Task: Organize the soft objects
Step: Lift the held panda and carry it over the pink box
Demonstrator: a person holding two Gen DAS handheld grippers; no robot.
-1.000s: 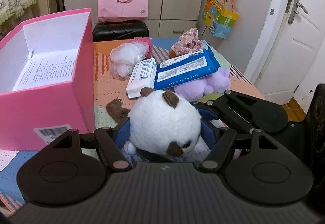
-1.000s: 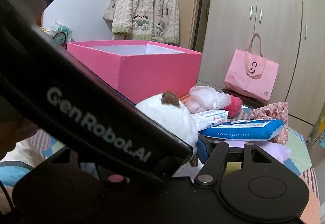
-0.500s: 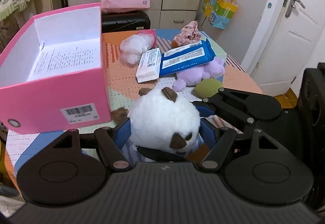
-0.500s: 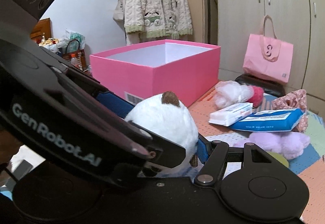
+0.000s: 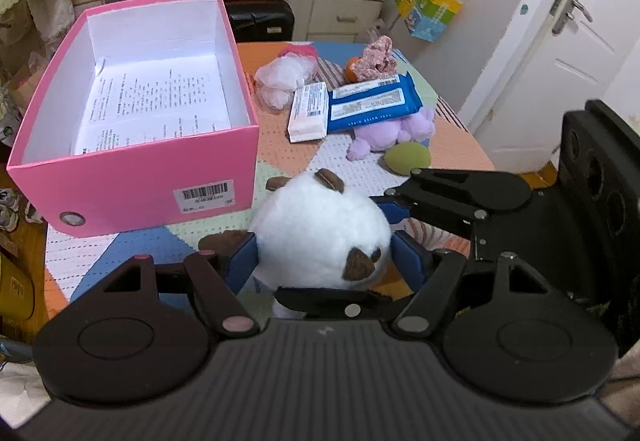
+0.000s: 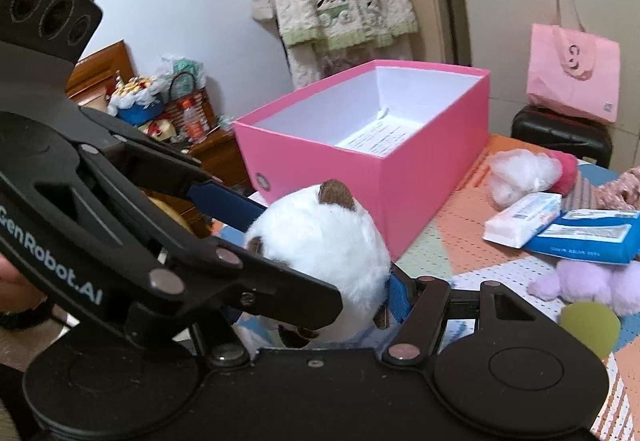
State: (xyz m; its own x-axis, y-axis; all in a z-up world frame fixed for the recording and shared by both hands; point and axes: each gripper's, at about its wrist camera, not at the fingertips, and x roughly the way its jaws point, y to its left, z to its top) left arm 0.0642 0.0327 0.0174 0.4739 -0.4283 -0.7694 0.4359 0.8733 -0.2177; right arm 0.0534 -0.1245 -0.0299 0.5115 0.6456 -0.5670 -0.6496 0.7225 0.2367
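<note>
Between the blue pads of both tools sits the white plush panda (image 5: 320, 237), clear of the desk (image 5: 280, 169) as far as the left wrist view shows. The left tool (image 5: 322, 259) has its pads pressed on either flank of the round head, at a middling width, and the right tool (image 6: 320, 237) comes in across it, one blue pad at the right flank and the other finger reaching over from the upper left; both are closed on the toy.

My reading is that the carry step is in hand: the panda is gripped and clear of the surface, not yet over the box. The next move calls for taking it ahead and to the left of the tools, over the near wall of the pink box (image 5: 132, 185), then lowering it and widening both tools together so neither drags it back out.

As for its pose, the head is nearly a ball, so its long axis is weak. The brown ears point away from the left tool, toward the far things, and an eye patch faces down and right. The body below is hidden.

Beyond the panda, right of the box, lie a green puff (image 5: 408, 159), a purple plush (image 5: 400, 129) under a blue wipes pack (image 5: 372, 105), a white pack (image 5: 308, 112) and a white net bundle (image 5: 284, 77).
</note>
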